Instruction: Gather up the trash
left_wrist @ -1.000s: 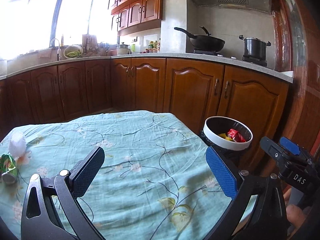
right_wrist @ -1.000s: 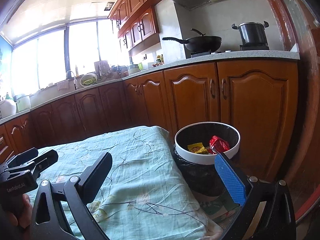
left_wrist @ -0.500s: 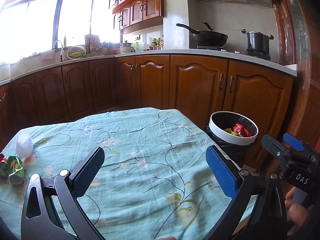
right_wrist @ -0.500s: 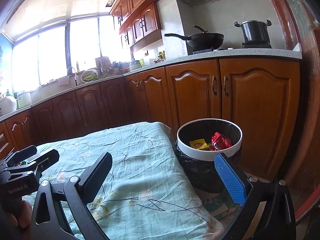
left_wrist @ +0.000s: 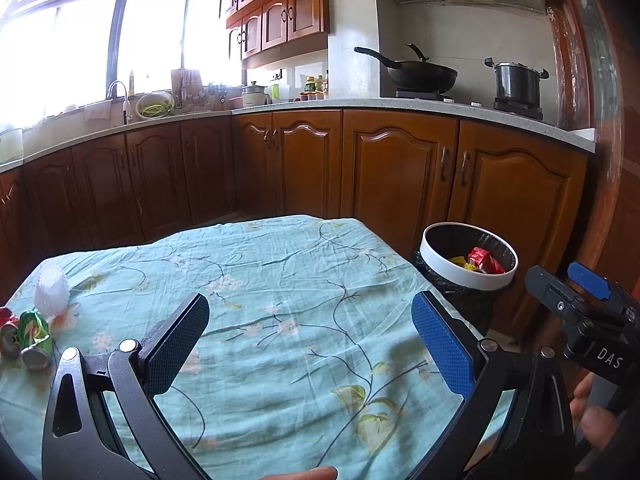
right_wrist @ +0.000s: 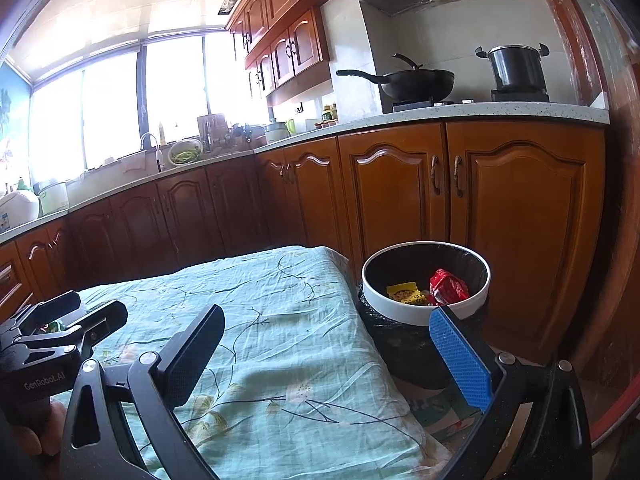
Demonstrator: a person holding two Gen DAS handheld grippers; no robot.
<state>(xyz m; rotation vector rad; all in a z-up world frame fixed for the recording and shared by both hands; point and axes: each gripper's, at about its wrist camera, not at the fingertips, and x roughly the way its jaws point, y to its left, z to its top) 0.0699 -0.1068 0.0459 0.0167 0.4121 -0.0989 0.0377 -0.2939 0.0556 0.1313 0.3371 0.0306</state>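
Observation:
My left gripper [left_wrist: 310,340] is open and empty above the flowered tablecloth [left_wrist: 280,280]. At the table's left edge lie a crushed green can [left_wrist: 35,338], a red can [left_wrist: 8,332] and a white foam net [left_wrist: 51,294]. My right gripper [right_wrist: 326,354] is open and empty over the table's right end. A white-rimmed bin [right_wrist: 426,308] with a black liner stands on the floor right of the table, also in the left wrist view [left_wrist: 468,268]. It holds a red wrapper [right_wrist: 448,286] and a yellow wrapper [right_wrist: 404,294].
Brown kitchen cabinets [left_wrist: 400,176] run behind the table and bin. A wok [left_wrist: 420,74] and a pot [left_wrist: 516,82] stand on the counter's stove. A sink with a tap [left_wrist: 120,98] is at the back left. The other gripper shows at each view's side.
Both views have pulled back a little from the table. The cans and foam net have shifted right, further into the left wrist view. Both grippers stay open.

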